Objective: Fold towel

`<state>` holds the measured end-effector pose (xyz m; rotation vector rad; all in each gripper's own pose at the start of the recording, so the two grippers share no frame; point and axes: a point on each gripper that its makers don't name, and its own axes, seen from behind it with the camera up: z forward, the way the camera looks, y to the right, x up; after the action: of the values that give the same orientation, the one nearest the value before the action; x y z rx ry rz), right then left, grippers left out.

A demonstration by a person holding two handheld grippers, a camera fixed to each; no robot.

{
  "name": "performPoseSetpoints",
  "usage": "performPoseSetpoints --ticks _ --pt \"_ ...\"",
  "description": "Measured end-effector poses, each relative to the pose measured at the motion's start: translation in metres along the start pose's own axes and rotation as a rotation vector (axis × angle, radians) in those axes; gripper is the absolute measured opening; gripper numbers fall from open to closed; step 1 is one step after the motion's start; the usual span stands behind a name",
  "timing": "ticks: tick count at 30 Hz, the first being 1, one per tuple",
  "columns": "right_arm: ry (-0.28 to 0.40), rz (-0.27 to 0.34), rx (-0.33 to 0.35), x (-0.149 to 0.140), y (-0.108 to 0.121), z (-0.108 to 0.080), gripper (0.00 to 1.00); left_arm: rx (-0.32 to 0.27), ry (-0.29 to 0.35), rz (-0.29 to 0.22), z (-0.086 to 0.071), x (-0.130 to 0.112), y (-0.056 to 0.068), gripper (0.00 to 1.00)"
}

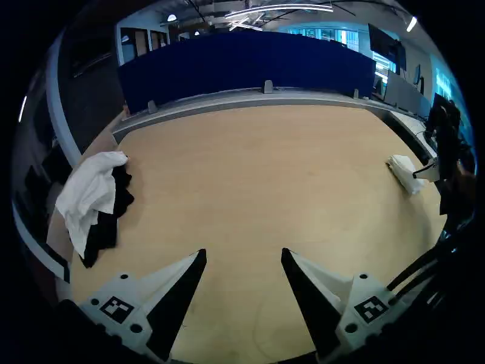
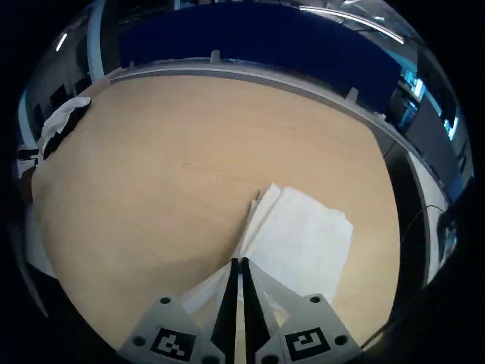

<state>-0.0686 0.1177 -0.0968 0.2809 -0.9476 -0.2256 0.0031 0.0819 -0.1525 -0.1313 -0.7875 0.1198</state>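
Folded white towel [image 2: 300, 239] lying at the right of the surface [image 2: 170, 170]; right gripper [image 2: 240, 262] fingers pressed together, seemingly pinching its near edge. Left gripper [image 1: 242, 255] fingers spread, holding nothing, above bare wood; spare cloths [image 1: 91, 194] far left. Best practice: align the layers, release without dragging.

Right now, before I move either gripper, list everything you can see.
folded towel: one, white, near the table's right edge, at the right gripper's tips.
cloth pile: one, white over black, at the table's left edge.
table: one, light wood, under everything.
partition: one, dark blue, along the table's far edge.
left gripper: one, white and black fingers, open over bare table.
right gripper: one, fingers shut on the folded towel's near edge.
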Motion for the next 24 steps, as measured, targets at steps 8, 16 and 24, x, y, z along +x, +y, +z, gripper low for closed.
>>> performPoseSetpoints --ticks 8,16,24 --pt "-0.006 0.011 -0.002 -0.004 -0.002 0.003 0.28 0.001 0.000 -0.001 0.001 -0.001 -0.001 0.92" --pt "-0.010 0.007 0.008 -0.007 -0.006 0.004 0.55 0.003 0.000 -0.002 0.001 0.000 -0.002 0.91" --pt "0.000 0.022 -0.023 -0.005 0.007 0.001 0.74 0.001 0.001 0.002 0.002 0.001 0.001 0.91"
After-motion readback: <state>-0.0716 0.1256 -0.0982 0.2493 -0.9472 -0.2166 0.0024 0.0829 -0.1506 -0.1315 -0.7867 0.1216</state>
